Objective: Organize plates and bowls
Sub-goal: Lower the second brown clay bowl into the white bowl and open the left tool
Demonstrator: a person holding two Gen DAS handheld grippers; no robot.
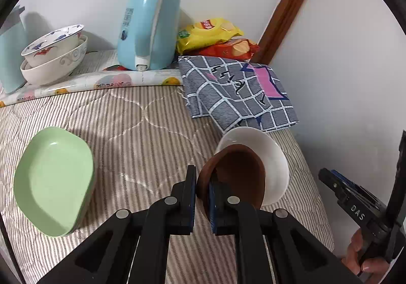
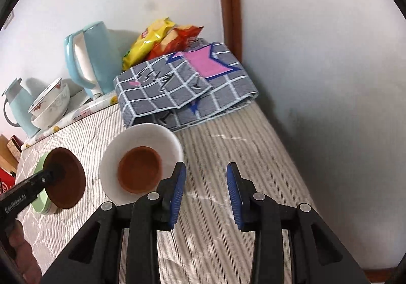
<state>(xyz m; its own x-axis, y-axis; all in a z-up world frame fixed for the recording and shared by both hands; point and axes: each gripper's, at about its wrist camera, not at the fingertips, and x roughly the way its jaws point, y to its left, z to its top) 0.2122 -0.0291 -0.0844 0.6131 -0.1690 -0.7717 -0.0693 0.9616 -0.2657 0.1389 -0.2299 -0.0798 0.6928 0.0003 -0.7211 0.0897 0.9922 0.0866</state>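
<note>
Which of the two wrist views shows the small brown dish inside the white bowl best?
The right wrist view: the small brown dish shows whole, seen from above, sitting in the white bowl. In the left wrist view the brown plate held by the left gripper covers the bowl's inside, hiding the dish.

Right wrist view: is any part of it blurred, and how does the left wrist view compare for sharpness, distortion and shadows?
Right wrist view: the striped quilt smears near the open right gripper, while the white bowl stays fairly crisp. Left wrist view: sharp throughout; fisheye bends the wooden trim; the kettle throws a soft shadow on the wall; no strong glare; the left gripper pinches the brown dish.
</note>
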